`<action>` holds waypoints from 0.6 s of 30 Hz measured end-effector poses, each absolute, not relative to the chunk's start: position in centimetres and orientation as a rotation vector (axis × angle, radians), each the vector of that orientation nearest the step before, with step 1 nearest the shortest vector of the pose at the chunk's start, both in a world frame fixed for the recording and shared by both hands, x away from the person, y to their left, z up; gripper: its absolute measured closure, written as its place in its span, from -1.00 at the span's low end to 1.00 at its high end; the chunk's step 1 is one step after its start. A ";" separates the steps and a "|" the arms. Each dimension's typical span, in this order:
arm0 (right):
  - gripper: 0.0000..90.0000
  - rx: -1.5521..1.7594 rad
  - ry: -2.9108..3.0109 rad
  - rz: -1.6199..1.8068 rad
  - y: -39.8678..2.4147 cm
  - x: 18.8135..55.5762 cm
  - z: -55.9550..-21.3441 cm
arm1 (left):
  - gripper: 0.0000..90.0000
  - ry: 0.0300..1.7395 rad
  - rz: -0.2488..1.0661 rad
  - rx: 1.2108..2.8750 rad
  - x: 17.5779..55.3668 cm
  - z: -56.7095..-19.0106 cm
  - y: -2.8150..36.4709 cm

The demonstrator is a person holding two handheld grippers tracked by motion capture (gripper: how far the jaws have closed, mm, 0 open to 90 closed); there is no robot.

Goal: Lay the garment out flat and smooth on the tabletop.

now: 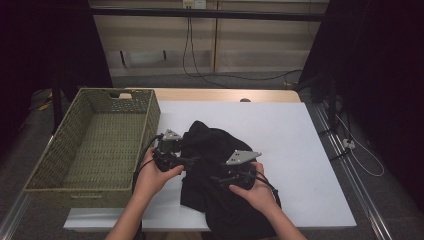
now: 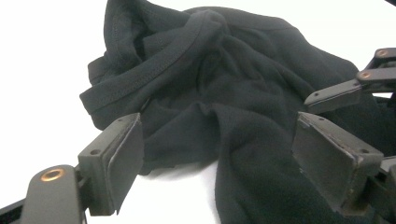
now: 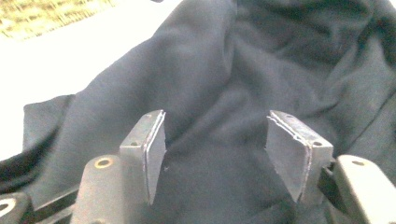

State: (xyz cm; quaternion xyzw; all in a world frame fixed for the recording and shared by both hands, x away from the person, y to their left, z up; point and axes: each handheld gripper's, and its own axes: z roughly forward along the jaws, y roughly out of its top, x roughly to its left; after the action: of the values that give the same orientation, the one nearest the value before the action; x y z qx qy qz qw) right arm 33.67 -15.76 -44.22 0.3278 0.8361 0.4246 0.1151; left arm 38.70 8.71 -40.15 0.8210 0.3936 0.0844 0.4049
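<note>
Two grippers — left (image 1: 186, 161), right (image 1: 218, 178) — one black garment (image 1: 215, 145), one basket (image 1: 95, 145).

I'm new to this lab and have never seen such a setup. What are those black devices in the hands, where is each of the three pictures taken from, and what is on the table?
A person holds a hand-held tool with two-jaw tongs in each hand: the left tongs and the right tongs. The high view comes from a fixed camera above the person, looking down on the white table. The other two pictures come from small cameras riding on each tool, looking along its two black jaws.

On the table lies a crumpled black fabric garment, and at the left stands an empty green woven rectangular basket.

In both gripper views the jaws stand apart, with the cloth lying between and beyond them, so nothing is gripped. Both tongs appear to be over or at the garment, perhaps about to take hold.
</note>
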 end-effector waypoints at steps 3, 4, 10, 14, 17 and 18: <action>-0.17 0.950 2.475 1.266 -15.0 33.4 -44.2 | -0.61 1.004 0.217 2.075 38.8 -40.1 8.7; -0.17 0.931 2.496 1.235 -14.6 33.3 -44.5 | -0.61 1.005 0.219 2.074 38.8 -40.1 8.8; 0.25 0.855 2.582 1.188 -13.0 32.8 -45.7 | -0.61 1.013 0.233 2.044 38.7 -39.8 8.9; 0.80 0.773 2.600 1.240 -12.9 32.1 -45.7 | -0.61 1.035 0.246 2.021 38.7 -39.7 9.0; 0.83 0.748 2.626 1.270 -12.9 31.8 -45.7 | -0.61 1.043 0.257 2.004 38.8 -39.5 9.1; 0.83 0.735 2.640 1.281 -12.9 31.7 -45.8 | -0.61 1.042 0.256 2.008 38.8 -39.4 9.1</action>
State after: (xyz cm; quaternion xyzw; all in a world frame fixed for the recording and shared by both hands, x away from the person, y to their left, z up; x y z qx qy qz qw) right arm 31.71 -12.93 -45.76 0.2425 0.8713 0.4227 0.0583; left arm 38.84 9.14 -39.38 0.8008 0.4154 0.1021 0.4193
